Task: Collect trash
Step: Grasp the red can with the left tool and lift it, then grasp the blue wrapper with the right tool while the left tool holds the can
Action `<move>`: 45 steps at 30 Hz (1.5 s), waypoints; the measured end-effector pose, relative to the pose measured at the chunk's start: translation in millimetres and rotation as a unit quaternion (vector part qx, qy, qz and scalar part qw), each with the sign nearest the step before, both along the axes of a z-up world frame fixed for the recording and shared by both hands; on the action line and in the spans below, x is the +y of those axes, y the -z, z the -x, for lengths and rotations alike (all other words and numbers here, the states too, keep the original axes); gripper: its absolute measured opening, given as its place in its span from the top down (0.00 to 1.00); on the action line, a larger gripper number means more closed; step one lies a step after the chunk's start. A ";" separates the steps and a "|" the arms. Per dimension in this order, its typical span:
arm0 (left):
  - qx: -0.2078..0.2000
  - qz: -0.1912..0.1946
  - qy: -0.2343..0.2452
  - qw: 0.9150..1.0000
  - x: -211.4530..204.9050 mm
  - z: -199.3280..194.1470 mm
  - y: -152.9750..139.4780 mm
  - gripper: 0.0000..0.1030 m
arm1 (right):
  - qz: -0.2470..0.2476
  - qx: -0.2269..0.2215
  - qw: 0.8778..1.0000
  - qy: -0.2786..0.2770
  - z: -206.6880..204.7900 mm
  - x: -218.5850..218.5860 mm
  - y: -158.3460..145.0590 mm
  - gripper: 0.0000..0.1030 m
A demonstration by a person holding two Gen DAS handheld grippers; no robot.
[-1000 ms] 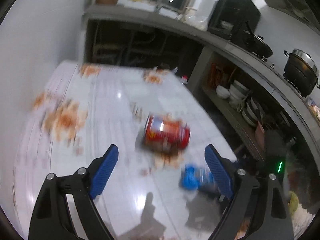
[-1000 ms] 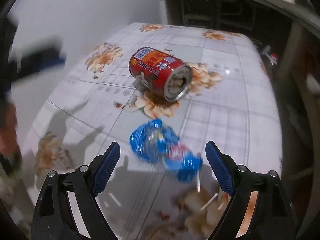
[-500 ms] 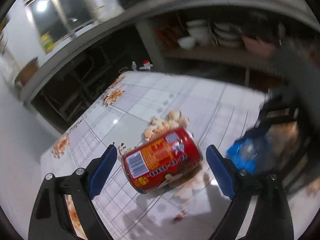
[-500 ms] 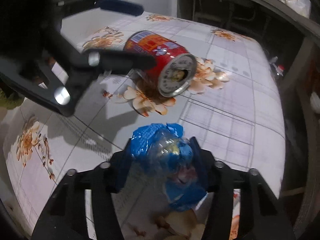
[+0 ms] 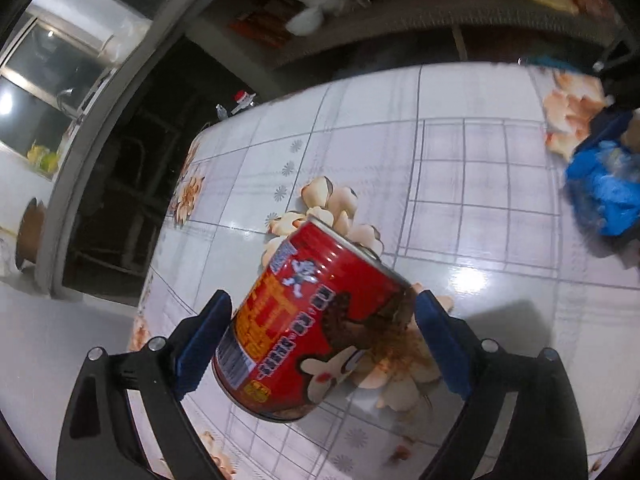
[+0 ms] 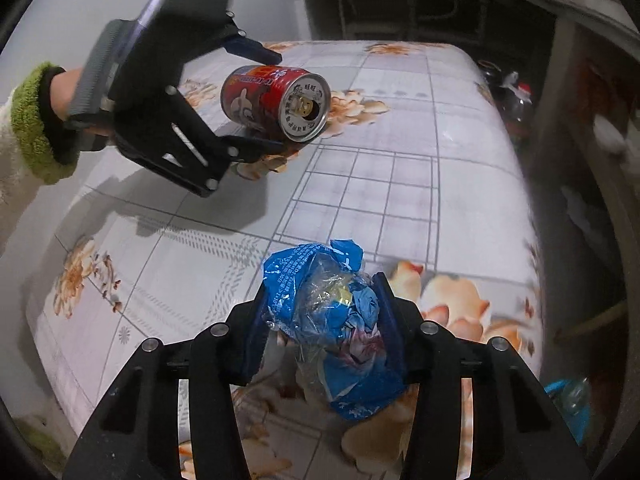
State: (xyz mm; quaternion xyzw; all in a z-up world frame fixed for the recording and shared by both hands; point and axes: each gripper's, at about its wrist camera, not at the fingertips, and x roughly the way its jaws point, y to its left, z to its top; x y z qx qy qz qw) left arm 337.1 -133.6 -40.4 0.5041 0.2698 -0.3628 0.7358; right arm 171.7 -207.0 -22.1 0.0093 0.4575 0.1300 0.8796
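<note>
A red drink can (image 5: 308,320) lies on its side on the flowered tablecloth, also in the right wrist view (image 6: 276,102). My left gripper (image 5: 320,336) is open with its blue pads on either side of the can; a gap shows on the right side. It shows in the right wrist view (image 6: 260,100) around the can. My right gripper (image 6: 324,320) is shut on a crumpled blue plastic wrapper (image 6: 332,320), which also shows in the left wrist view (image 5: 604,192).
The table (image 6: 420,184) has a white checked cloth with orange flowers. A white wall runs along its left. Dark shelves with bowls and plates (image 5: 320,4) stand beyond the far edge. A blue bag (image 6: 572,400) lies low at the right.
My left gripper has moved in around the can. My right gripper has closed on the blue wrapper and holds it.
</note>
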 end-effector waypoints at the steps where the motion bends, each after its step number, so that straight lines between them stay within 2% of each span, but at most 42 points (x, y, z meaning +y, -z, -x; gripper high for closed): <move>1: -0.002 -0.001 0.000 1.000 -2.7 1.4 0.2 0.19 | -0.002 -0.001 1.000 0.002 -0.3 -0.7 -0.1 0.56; 8: 0.025 0.039 0.004 0.999 3.4 23.0 -8.5 0.24 | -0.034 0.002 0.999 0.038 15.9 -8.0 -2.0 0.59; 11: 0.046 0.089 0.001 0.995 11.6 45.9 -22.4 0.26 | -0.052 0.003 0.997 0.058 23.5 -13.5 -1.6 0.60; 13: 0.078 0.136 -0.003 0.988 19.6 63.9 -32.9 0.27 | -0.068 0.004 0.995 0.069 28.8 -17.6 -1.0 0.60; 14: 0.101 0.163 -0.005 0.981 24.5 71.8 -38.1 0.27 | -0.075 0.003 0.994 0.074 32.8 -19.1 -0.5 0.60; 15: 0.133 0.199 -0.010 0.971 31.7 82.0 -43.0 0.27 | -0.080 0.002 0.994 0.077 36.1 -20.4 0.0 0.60; 18: 0.177 0.262 -0.028 0.948 45.3 108.5 -47.0 0.30 | -0.099 0.002 0.991 0.092 49.8 -25.0 0.3 0.60; 21: 0.235 0.339 -0.071 0.908 64.8 131.4 -39.9 0.33 | -0.111 0.002 0.988 0.105 57.7 -31.3 1.2 0.60; 23: 0.242 0.372 -0.092 0.892 74.3 142.4 -33.9 0.33 | -0.117 0.003 0.986 0.117 65.1 -34.6 1.4 0.61; 24: 0.252 0.391 -0.109 0.878 81.0 148.0 -30.2 0.33 | -0.119 0.004 0.985 0.122 67.1 -36.5 1.7 0.61; 27: 0.273 0.428 -0.146 0.849 93.4 162.6 -23.2 0.33 | -0.121 0.008 0.982 0.142 73.7 -41.4 2.4 0.61; 28: 0.270 0.433 -0.152 0.846 96.4 166.2 -23.2 0.33 | -0.122 0.009 0.982 0.145 77.0 -41.5 2.3 0.61; 33: 0.230 0.422 -0.173 0.860 93.8 182.8 -27.9 0.32 | -0.113 0.008 0.981 0.156 89.6 -35.8 2.6 0.60; 35: 0.216 0.413 -0.187 0.865 94.3 185.1 -28.8 0.25 | -0.111 0.007 0.981 0.158 91.0 -34.1 2.7 0.60; 37: 0.205 0.399 -0.203 0.870 91.2 185.0 -28.0 0.24 | -0.110 0.008 0.981 0.158 91.0 -34.0 3.0 0.59; 42: 0.199 0.372 -0.236 0.875 83.6 180.4 -26.4 0.21 | -0.088 0.011 0.984 0.154 94.5 -31.0 -1.8 0.42; 45: 0.202 0.352 -0.258 0.877 75.6 177.3 -23.1 0.20 | -0.074 0.012 0.985 0.154 96.9 -30.3 -3.4 0.40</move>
